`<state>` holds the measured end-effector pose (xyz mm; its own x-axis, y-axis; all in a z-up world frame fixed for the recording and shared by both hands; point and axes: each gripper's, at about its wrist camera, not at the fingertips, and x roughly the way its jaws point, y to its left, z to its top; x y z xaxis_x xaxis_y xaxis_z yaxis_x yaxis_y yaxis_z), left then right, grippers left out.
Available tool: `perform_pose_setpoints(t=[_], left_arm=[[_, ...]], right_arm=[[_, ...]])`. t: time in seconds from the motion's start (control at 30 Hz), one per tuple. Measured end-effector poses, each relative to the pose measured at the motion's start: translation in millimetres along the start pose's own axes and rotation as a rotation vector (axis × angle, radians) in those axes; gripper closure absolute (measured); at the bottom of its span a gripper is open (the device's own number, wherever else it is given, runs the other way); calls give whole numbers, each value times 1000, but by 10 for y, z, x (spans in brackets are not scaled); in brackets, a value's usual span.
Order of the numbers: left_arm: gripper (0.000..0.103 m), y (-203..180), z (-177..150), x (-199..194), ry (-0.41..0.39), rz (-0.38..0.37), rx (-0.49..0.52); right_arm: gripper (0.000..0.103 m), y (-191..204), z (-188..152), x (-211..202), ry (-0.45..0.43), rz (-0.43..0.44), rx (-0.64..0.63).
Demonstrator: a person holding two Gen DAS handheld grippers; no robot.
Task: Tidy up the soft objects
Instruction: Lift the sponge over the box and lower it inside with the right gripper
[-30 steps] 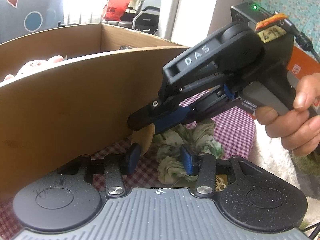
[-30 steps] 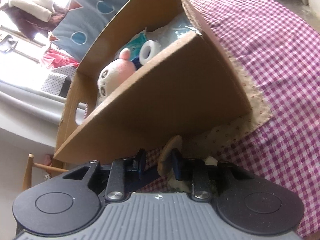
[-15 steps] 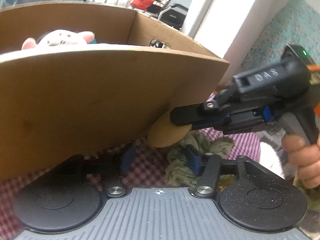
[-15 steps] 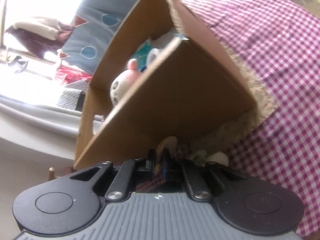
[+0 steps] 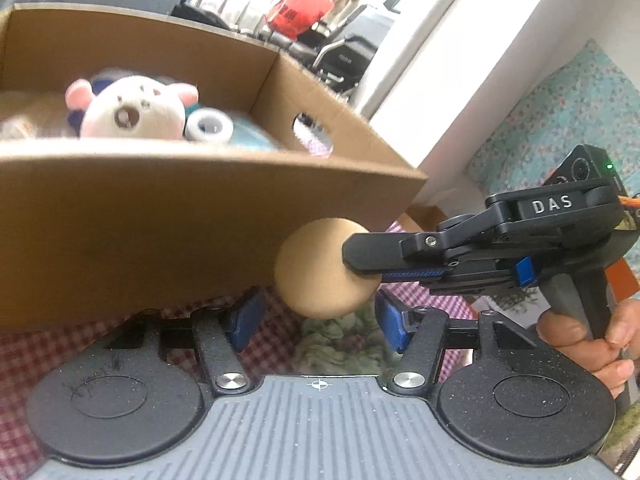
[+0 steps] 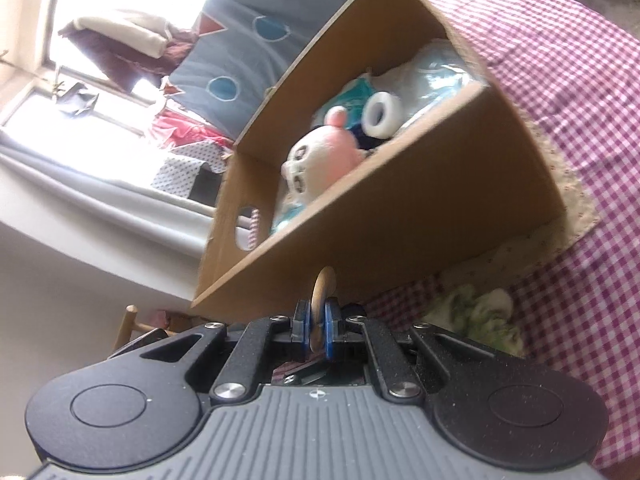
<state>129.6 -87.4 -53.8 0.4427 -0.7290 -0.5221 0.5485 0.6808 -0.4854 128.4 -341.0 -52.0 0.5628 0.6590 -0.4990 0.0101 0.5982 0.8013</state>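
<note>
My left gripper (image 5: 316,320): grey ribbed body, two round black speckled pads with faint scribble on one, black linkage arms, silver screws, blue fingertips (image 5: 245,316). My right gripper (image 6: 316,326): same grey ribbing, black discs, silver screws, blue pads (image 6: 330,330). From left view, its side is matte black with white "DAS" lettering, blue slider tab, small screws, green LED, orange cable. Right hand (image 5: 592,344): bare skin, no sleeve visible.

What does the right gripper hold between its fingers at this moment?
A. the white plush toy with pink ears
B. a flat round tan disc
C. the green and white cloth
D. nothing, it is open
B: the right gripper is shut on the thin tan disc, seen edge-on between its blue pads.
</note>
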Motion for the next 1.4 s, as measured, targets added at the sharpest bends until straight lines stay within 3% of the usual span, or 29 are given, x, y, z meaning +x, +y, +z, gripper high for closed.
perform_pose_setpoints(t=[0.43,0.77,1.03,1.17,1.4], left_arm=[[43,-355,199,-826,-194,42,72],[42,-272,646,-713,-242,74,97],[40,6,735,-546,-206,120,61],[36,115,735,-576,-201,123,46],[30,161,714,-634,-212,108,52]], right_arm=[[96,813,-68,-258,-51,111,-200],[96,1131,343,-148,-44,120,-303],[96,875,880,218,35,41,-240],[96,659,1141,435,95,-65,-203],[96,269,1413,899,282,-280,-147]])
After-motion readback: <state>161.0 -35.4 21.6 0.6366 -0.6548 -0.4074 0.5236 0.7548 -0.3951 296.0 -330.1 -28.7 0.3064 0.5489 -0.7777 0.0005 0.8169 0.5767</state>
